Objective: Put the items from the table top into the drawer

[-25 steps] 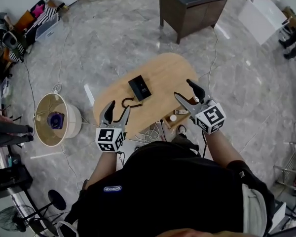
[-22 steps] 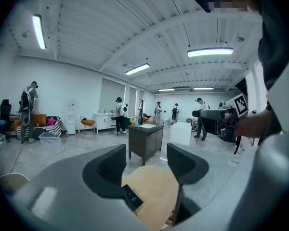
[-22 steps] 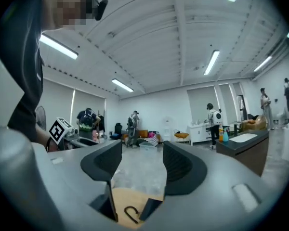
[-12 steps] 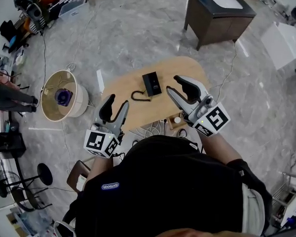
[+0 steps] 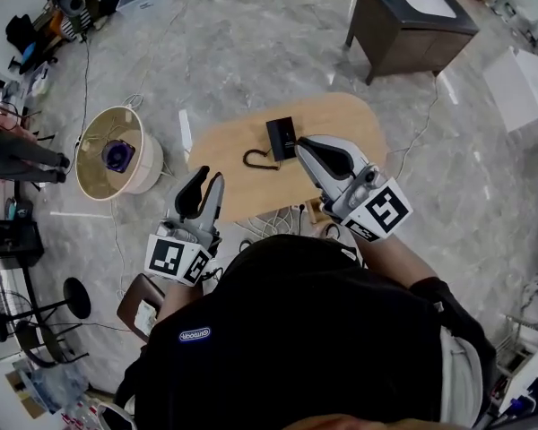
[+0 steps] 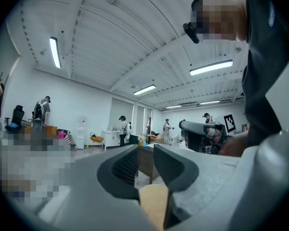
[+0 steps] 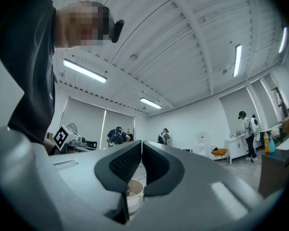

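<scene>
Head view: oval wooden table [image 5: 342, 129], black box [image 5: 282, 138]

Open lab-type workspace, marble floor [image 5: 251, 52], ceiling strip lights [image 6: 54, 52], several ppl [image 6: 122, 129] (one w/ backpack), gear [image 5: 67, 3] along wall.

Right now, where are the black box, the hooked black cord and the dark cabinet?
black box [image 5: 282, 138], head view, middle of its top.
hooked black cord [image 5: 262, 166], head view, on its curved run.
dark cabinet [image 5: 412, 50], head view, its dark side wall.
</scene>
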`<state>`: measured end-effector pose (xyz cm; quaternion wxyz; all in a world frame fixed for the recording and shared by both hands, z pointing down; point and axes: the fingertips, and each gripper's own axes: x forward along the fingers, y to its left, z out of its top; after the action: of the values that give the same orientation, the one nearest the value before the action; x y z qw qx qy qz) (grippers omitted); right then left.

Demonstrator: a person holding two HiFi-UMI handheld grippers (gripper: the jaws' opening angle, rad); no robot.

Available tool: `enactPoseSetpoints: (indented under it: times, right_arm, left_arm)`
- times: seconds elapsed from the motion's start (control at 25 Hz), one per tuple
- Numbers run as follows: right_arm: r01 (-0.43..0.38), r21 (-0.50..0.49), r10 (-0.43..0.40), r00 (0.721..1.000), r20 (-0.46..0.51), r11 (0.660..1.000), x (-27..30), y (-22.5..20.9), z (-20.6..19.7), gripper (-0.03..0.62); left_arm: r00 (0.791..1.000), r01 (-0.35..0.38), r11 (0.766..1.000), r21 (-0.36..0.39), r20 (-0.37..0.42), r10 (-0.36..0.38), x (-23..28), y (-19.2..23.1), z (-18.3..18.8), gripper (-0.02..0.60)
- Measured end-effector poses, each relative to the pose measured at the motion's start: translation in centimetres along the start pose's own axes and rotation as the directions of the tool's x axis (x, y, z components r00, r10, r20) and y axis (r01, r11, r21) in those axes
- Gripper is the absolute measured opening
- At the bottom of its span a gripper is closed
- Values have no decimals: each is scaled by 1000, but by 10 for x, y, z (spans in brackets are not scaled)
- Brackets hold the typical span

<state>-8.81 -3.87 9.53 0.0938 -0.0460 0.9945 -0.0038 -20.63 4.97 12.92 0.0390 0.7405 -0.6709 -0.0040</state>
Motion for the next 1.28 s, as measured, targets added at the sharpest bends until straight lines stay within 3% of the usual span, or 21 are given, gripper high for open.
enactPoseSetpoints:
  times: [0.2, 0.8, 1.28]
  right_arm:
    - [0, -14, 0, 1000, -29, 1000, -1, 7, -4, 29]
    - [-28, -10, 27, 999, -46, 1000, -3, 34, 2, 28]
    - [21, 3, -21, 994, -109, 1000, -6, 17, -20, 28]
  left_arm:
    - [999, 32, 999, 18, 30, -32, 4, -8, 9, 2]
    - [983, 182, 983, 26, 10, -182, 31, -36, 12, 2]
    - [980, 196, 981, 8, 8, -196, 39, -32, 5, 2]
